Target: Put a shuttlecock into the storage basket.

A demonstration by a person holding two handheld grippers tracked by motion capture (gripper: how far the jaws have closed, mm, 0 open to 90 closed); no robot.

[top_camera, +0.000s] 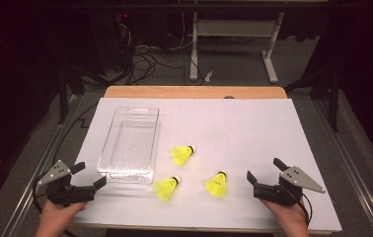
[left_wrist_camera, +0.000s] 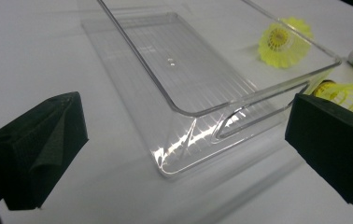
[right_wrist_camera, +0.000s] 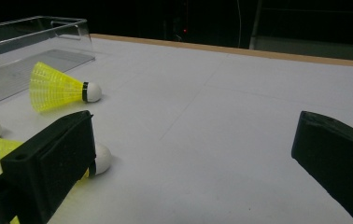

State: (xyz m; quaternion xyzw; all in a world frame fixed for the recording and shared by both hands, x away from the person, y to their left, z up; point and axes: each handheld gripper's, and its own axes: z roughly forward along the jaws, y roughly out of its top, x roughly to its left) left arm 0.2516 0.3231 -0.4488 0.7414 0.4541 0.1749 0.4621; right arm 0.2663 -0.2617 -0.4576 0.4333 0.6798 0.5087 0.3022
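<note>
Both sets of fingers (top_camera: 90,174) spread wide, holding nothing. Light yellow plastic shuttlecocks (top_camera: 217,184) near worktop's front edge: liable to roll or crush. Clear plastic tray (top_camera: 106,167) may slide.

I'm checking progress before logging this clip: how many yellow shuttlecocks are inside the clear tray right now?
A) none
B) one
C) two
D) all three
A: all three shuttlecocks lie on the white table, to the right of the tray, whose floor is bare; both grippers, left and right, are open and hold nothing.
</note>
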